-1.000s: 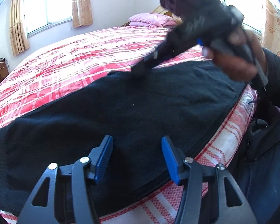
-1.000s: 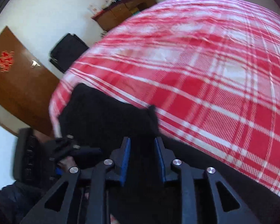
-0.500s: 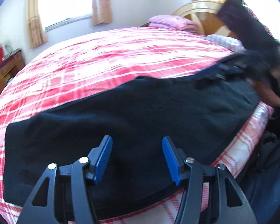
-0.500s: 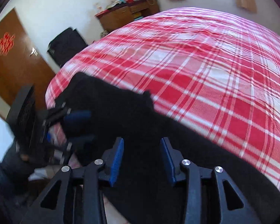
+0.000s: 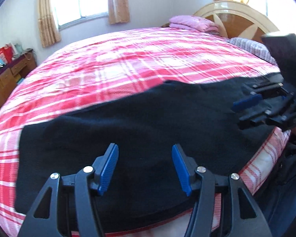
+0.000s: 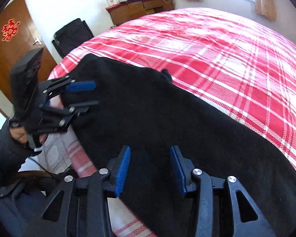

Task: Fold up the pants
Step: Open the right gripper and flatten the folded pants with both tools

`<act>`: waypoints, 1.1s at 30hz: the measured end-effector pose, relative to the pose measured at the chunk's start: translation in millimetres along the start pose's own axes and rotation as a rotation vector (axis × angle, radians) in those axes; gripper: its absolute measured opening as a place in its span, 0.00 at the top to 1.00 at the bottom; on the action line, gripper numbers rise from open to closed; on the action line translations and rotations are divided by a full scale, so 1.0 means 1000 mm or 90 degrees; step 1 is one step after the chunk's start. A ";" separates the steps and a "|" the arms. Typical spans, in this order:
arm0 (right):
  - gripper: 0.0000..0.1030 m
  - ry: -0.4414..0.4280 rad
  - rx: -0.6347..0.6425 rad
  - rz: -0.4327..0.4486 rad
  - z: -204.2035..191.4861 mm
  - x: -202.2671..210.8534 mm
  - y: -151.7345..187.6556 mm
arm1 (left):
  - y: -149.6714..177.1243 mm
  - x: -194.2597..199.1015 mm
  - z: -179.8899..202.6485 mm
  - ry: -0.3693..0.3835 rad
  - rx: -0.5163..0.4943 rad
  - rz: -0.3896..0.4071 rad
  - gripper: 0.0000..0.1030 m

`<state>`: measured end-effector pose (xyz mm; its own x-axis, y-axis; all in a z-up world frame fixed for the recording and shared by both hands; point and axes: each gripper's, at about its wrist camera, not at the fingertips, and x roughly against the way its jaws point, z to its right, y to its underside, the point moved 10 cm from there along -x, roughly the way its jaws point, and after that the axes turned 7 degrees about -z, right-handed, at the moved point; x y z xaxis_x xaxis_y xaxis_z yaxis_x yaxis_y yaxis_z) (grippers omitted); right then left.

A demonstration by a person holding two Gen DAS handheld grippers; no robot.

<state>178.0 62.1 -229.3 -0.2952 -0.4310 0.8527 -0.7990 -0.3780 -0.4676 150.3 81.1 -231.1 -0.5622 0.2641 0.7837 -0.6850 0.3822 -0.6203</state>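
The black pants [image 5: 148, 122] lie flat across the lower frame on the plaid bed [image 5: 128, 63], their near edge hidden behind the left gripper [image 5: 145, 167], released above them. The right gripper [image 6: 150, 167] is opening, nothing pinched.

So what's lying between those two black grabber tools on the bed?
Only the black pants, spread flat on the plaid bedspread; both wrist views show it.
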 end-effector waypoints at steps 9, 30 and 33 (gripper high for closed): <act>0.50 0.029 0.039 -0.004 -0.011 -0.013 0.010 | 0.018 0.007 -0.080 -0.087 0.092 -0.001 0.38; 0.44 0.047 -0.200 0.050 0.096 0.043 0.049 | 0.018 0.003 -0.076 -0.144 0.050 0.007 0.13; 0.44 0.034 -0.222 0.046 0.100 0.056 0.050 | 0.006 0.008 -0.066 -0.107 0.072 0.012 0.13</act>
<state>174.5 -62.9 -228.2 -0.3767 -0.3994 0.8358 -0.9033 -0.0415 -0.4270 172.0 144.4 -226.4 -0.6386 0.1146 0.7610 -0.7158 0.2747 -0.6420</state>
